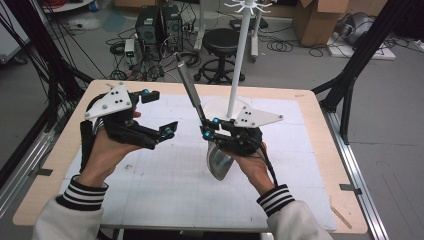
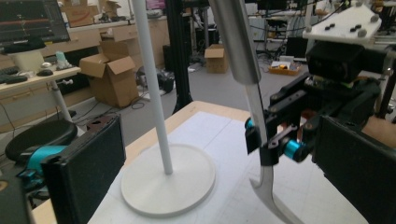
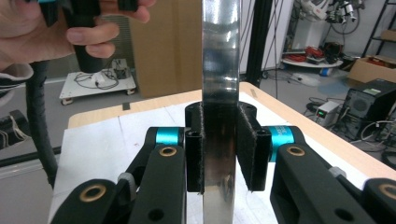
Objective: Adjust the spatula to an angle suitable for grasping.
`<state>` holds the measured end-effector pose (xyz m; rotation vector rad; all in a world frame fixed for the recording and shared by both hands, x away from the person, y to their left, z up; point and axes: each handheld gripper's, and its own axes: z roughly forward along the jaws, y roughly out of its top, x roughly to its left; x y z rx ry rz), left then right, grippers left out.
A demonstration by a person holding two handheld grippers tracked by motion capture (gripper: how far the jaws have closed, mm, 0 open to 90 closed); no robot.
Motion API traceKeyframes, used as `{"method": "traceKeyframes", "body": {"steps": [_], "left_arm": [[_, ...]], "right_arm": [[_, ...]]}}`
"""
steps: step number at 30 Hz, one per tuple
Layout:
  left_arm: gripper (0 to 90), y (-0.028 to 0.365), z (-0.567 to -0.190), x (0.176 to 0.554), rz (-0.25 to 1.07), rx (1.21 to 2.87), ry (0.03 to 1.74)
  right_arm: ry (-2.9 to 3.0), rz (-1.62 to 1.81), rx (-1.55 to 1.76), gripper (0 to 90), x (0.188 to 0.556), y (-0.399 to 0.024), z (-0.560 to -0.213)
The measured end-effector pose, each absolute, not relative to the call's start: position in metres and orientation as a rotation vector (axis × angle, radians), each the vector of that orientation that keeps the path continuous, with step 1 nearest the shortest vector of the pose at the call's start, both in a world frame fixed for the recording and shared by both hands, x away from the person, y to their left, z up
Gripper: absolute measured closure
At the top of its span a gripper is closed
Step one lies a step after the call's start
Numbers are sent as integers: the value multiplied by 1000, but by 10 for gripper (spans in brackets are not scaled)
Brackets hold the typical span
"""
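Observation:
A long metal ladle (image 1: 187, 85) is clamped at its neck by my right gripper (image 1: 206, 127), which is shut on it. Its handle slants up and away, and its bowl (image 1: 218, 162) hangs below the hand, over the white mat. In the right gripper view both pads (image 3: 247, 149) press on the flat shiny shaft (image 3: 220, 70). My left gripper (image 1: 161, 114) hovers to the left of the ladle, open and holding nothing. In the left gripper view its wide-apart jaws frame the ladle (image 2: 236, 42) and the right gripper (image 2: 268, 140).
A white stand with a tall pole (image 1: 239, 55) and a round base (image 1: 215, 106) sits just behind the right gripper. A white mat (image 1: 165, 190) covers the wooden table (image 1: 320, 115). A stool (image 1: 221, 42), computers and boxes stand on the floor beyond.

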<state>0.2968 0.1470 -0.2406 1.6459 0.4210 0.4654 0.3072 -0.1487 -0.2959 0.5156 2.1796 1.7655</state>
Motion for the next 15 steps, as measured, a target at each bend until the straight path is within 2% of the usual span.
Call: {"method": "traceKeyframes", "body": {"steps": [8, 15], "left_arm": [[55, 133, -228, 300, 436, 1629, 410], [153, 124, -221, 302, 423, 1606, 415]], "right_arm": [[2159, 1780, 537, 744, 305, -144, -298], [2145, 1770, 536, 744, 303, -139, -298]]}}
